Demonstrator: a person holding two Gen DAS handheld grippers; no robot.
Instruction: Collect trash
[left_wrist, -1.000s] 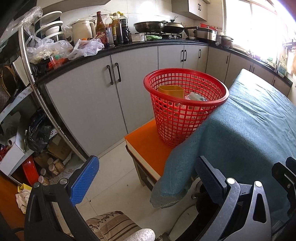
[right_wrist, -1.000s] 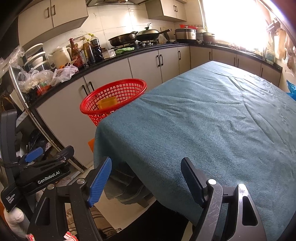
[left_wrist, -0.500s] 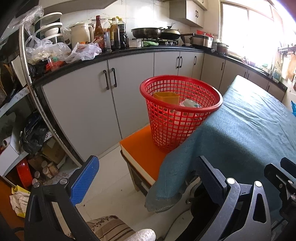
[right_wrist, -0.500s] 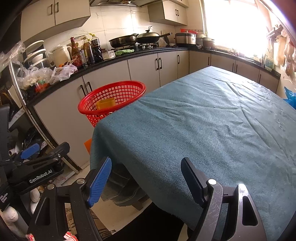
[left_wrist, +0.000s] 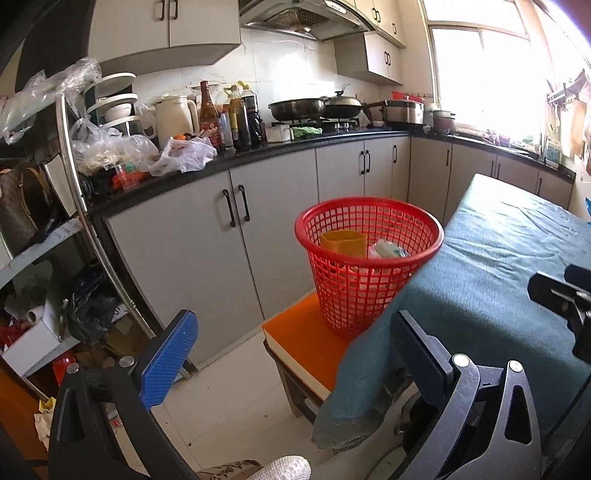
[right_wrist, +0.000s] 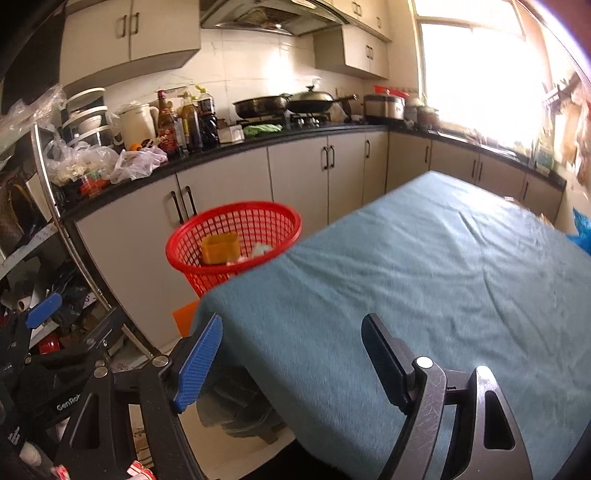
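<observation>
A red mesh basket (left_wrist: 369, 258) stands on an orange stool (left_wrist: 306, 341) beside the table's corner; it also shows in the right wrist view (right_wrist: 232, 243). Inside it lie an orange-yellow carton (left_wrist: 343, 242) and pale crumpled trash (left_wrist: 386, 249). My left gripper (left_wrist: 291, 354) is open and empty, held back from the basket above the floor. My right gripper (right_wrist: 291, 362) is open and empty over the near edge of the teal-clothed table (right_wrist: 424, 277). No loose trash shows on the cloth.
Grey kitchen cabinets (left_wrist: 236, 236) with a cluttered black counter (left_wrist: 258, 147) run behind the basket. A metal rack (left_wrist: 74, 177) with bags and boxes stands at the left. The left gripper's body (right_wrist: 44, 332) shows low left in the right wrist view.
Both grippers have pulled back and tilted upward, so the basket sits lower and smaller in view and the upper cabinets show. Both stay open and empty.
</observation>
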